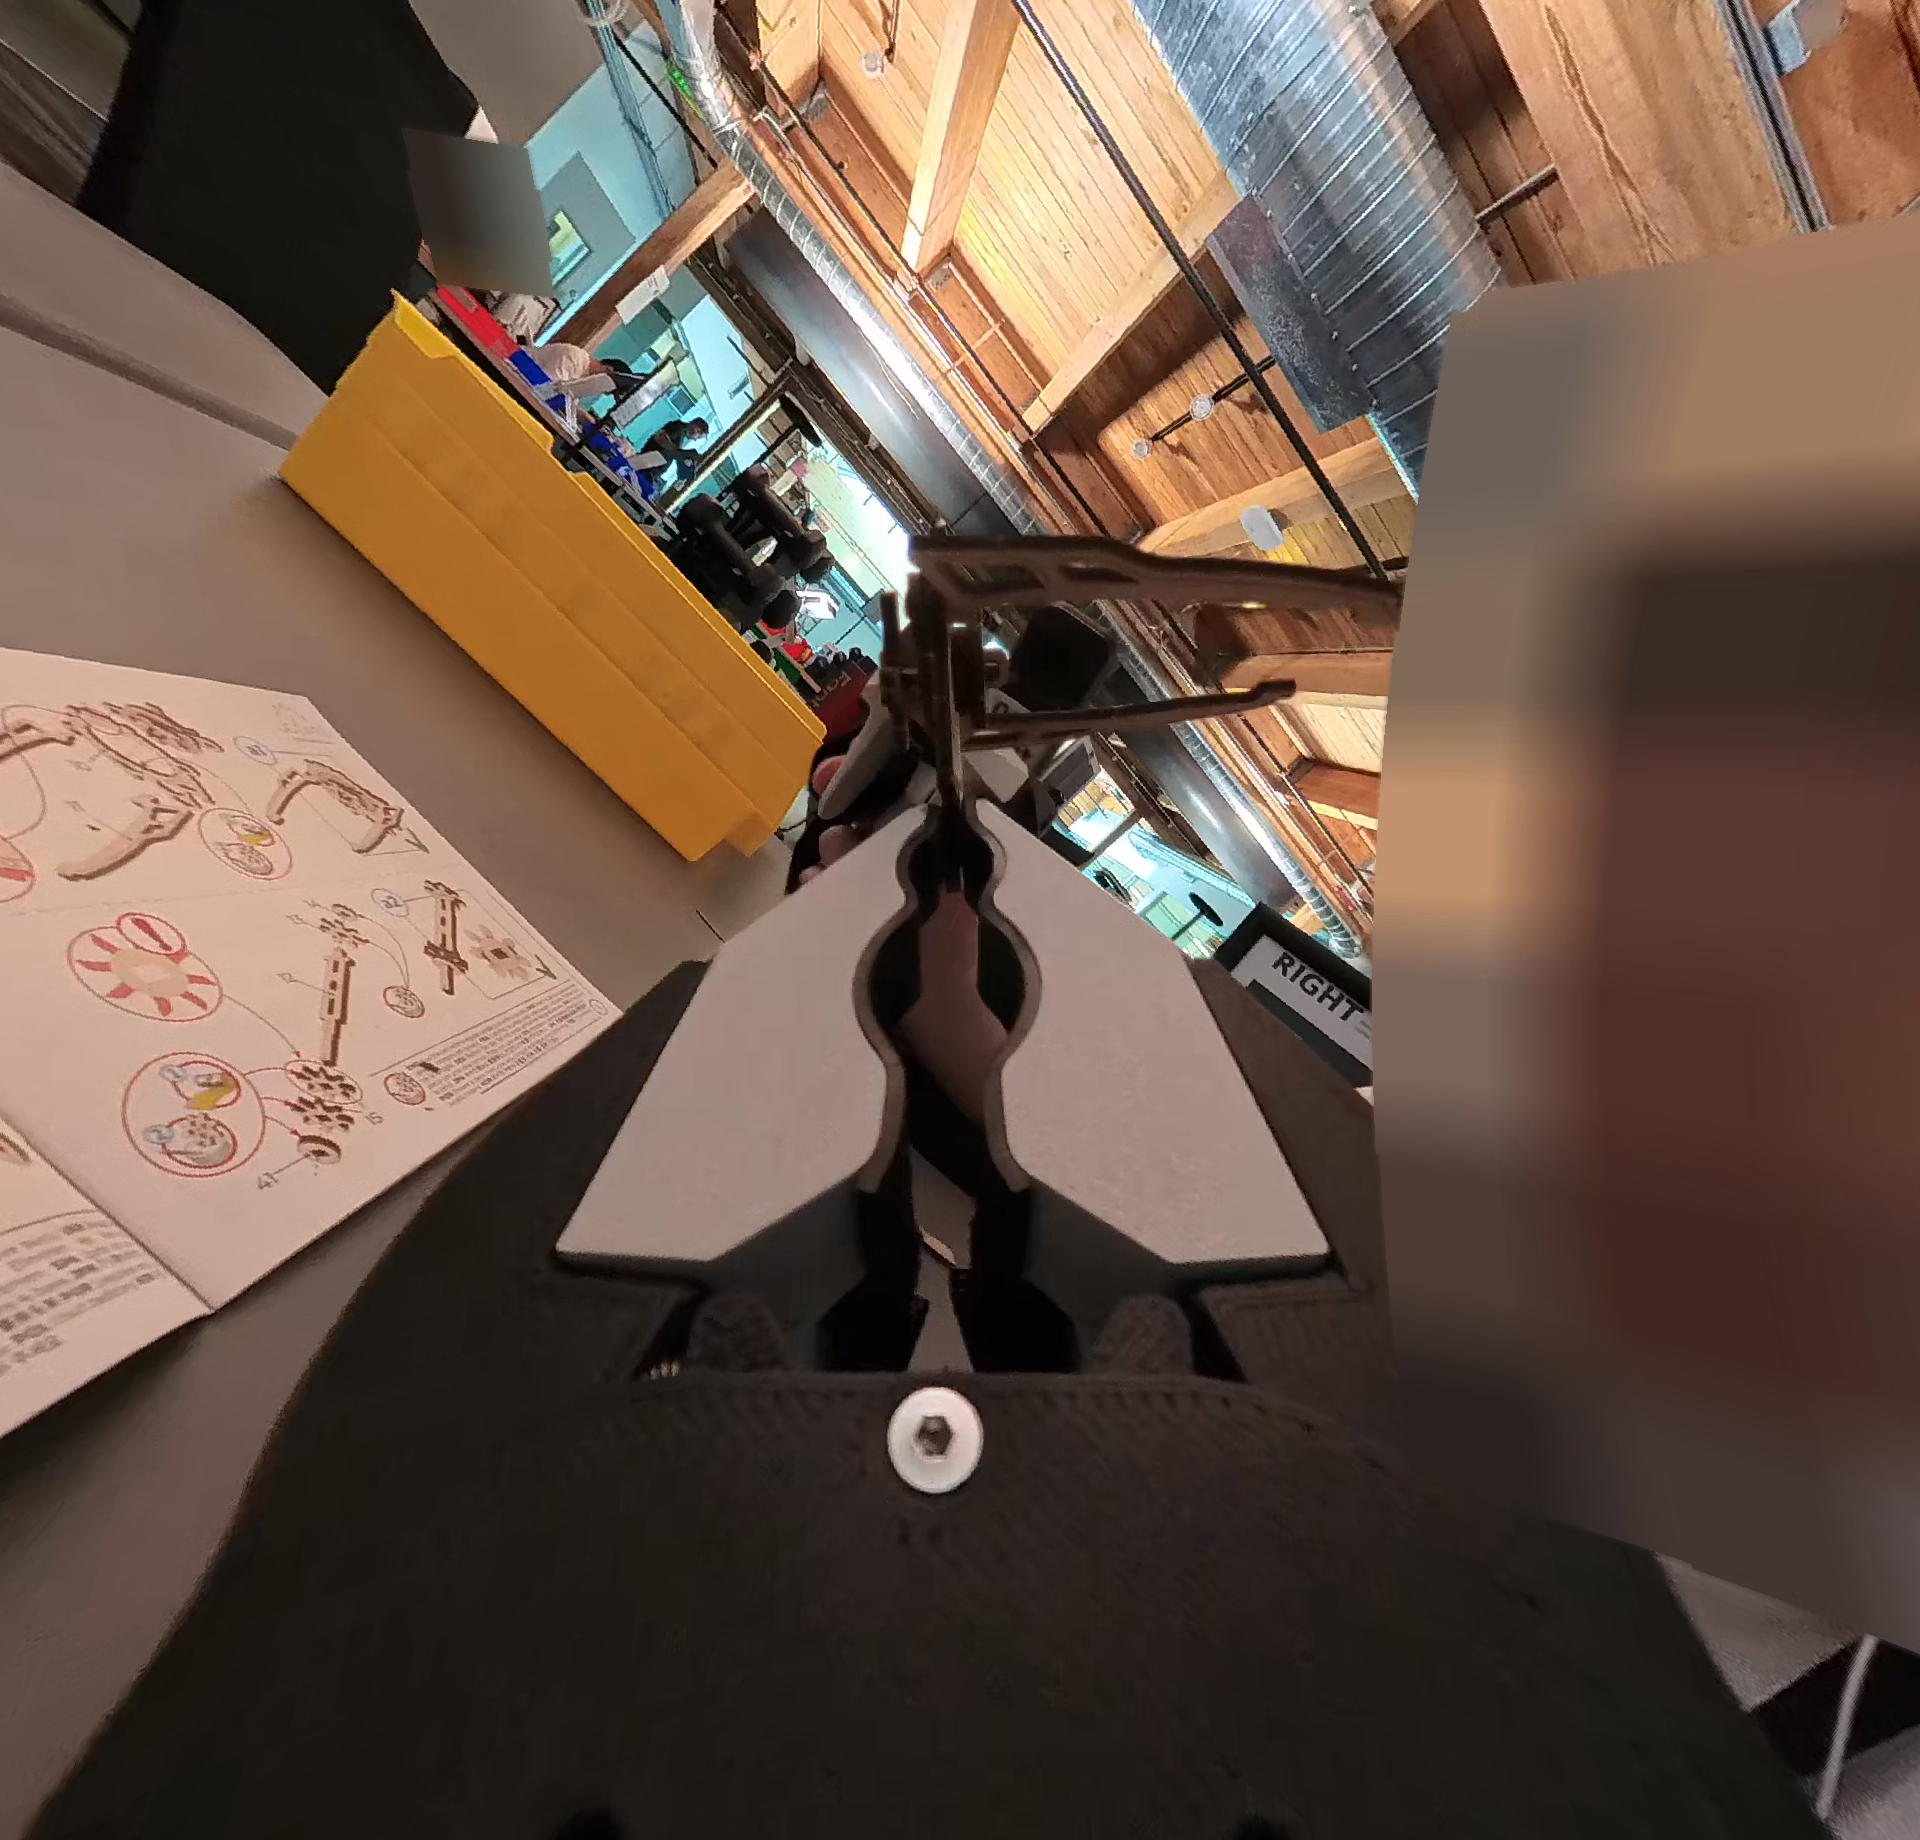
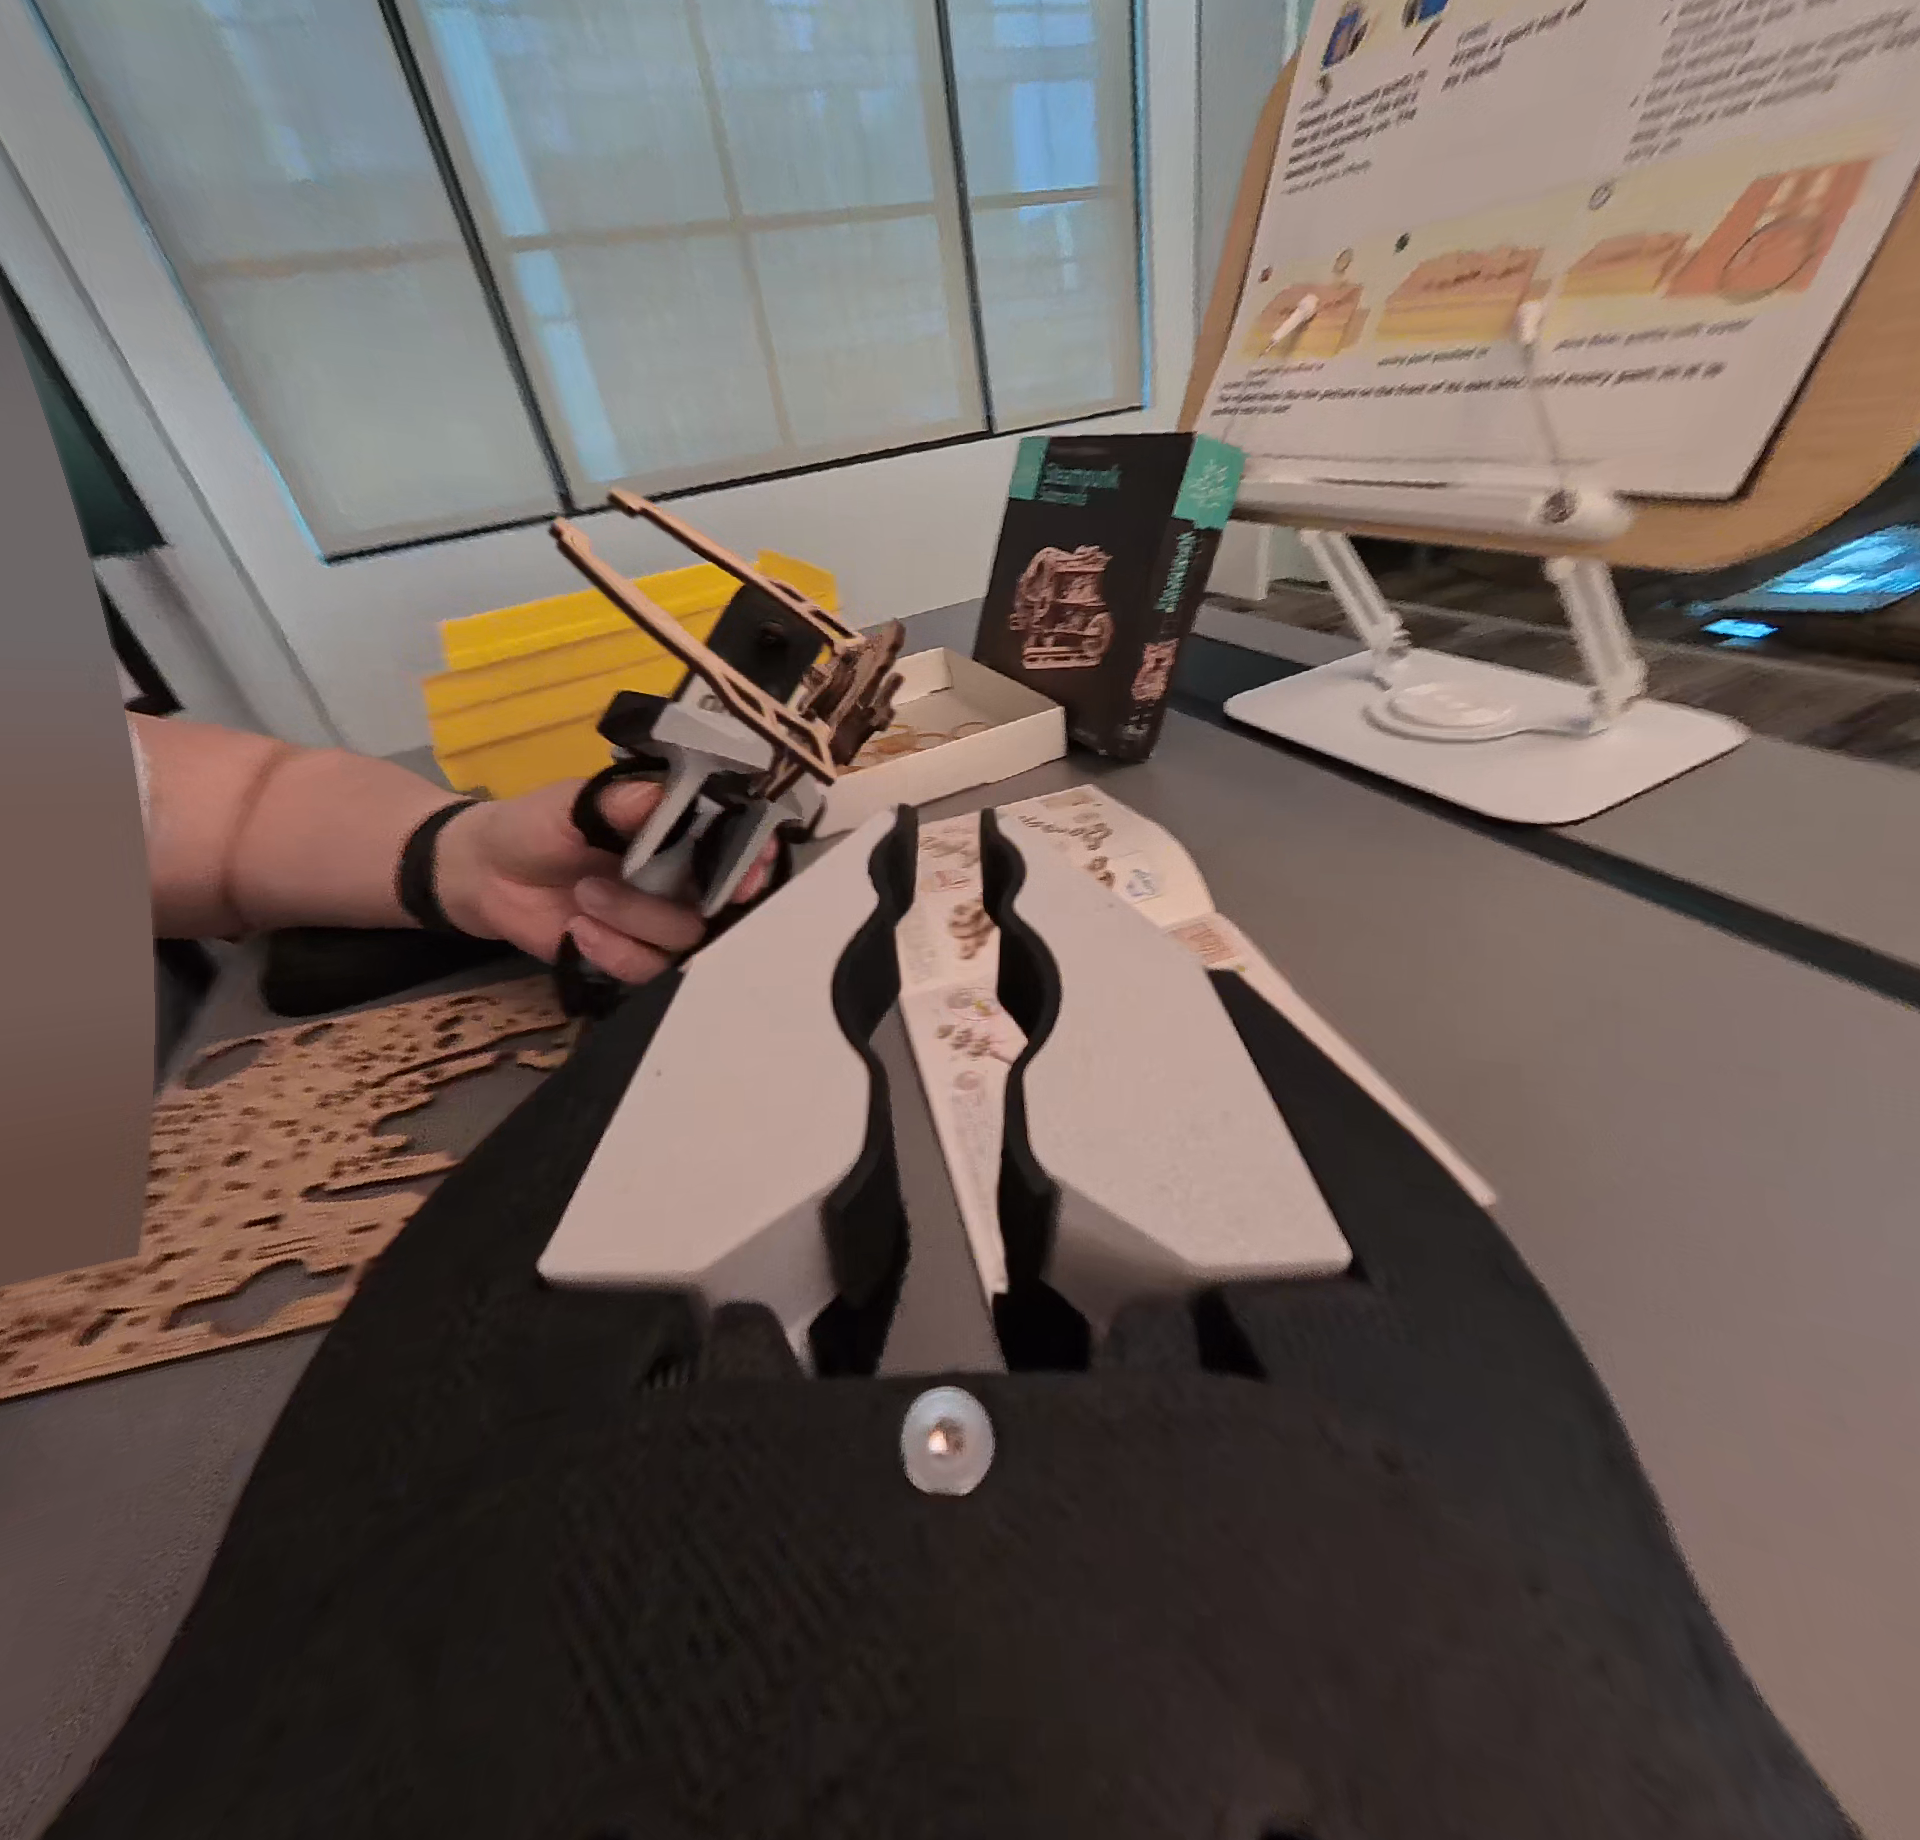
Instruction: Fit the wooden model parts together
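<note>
On the left, our left tool (image 1: 948, 860) pinches the wooden model frame (image 1: 1049, 647) by its lower edge, raised above the grey surface (image 2: 1558, 1011) near the yellow bin (image 2: 540, 689). Our right tool (image 2: 940, 834) hangs spread and empty over the instruction booklet (image 2: 1132, 876); the punched wooden sheet (image 2: 239, 1167) lies flat, lower left.

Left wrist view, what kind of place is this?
Probably a shared workshop or lab in a converted industrial building: exposed timber ceiling, bare metal ducting, and a grey table holding a yellow bin.
</note>
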Available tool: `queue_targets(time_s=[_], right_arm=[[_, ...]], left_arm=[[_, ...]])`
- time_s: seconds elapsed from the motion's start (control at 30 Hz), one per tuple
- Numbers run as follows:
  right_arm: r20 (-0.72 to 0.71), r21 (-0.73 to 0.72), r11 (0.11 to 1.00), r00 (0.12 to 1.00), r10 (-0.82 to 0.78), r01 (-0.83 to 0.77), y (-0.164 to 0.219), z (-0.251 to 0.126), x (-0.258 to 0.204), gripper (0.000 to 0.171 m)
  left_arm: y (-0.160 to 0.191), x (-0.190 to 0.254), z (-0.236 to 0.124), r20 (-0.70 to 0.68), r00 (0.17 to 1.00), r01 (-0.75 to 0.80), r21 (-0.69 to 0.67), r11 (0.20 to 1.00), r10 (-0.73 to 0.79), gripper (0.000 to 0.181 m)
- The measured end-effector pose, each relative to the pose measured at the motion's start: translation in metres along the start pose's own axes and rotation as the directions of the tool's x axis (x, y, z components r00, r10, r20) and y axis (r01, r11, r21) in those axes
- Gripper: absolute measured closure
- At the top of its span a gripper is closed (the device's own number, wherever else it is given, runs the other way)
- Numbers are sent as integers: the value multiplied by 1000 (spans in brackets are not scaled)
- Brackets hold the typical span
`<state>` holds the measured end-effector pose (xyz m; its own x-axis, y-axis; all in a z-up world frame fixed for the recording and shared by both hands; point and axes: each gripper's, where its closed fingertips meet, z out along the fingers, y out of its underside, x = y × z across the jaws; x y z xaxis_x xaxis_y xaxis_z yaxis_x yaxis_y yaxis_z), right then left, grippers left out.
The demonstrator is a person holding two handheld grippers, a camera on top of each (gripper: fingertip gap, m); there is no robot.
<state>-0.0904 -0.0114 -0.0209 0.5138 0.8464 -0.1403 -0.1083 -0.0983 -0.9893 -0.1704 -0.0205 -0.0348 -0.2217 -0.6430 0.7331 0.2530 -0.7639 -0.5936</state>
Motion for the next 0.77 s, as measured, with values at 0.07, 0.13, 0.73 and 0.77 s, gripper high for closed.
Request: queue_targets(time_s=[0.07,0.13,0.73,0.77], right_arm=[[-45,-5,997,996,-75,74,-2,-2,2,162],[-73,-22,991,988,-135,133,-1,-2,3,162],[-228,-151,945,920,-318,289,9,-5,22,170],[-226,-150,946,921,-316,287,9,-5,22,170]], left_arm=[[-4,-1,-2,6,1000,-7,19,1000,7,181],[-8,-1,-4,6,1000,-7,41,999,7,181],[-23,-3,-11,-27,997,81,130,988,-78,181],[-23,-4,-11,-24,996,84,134,987,-82,181]])
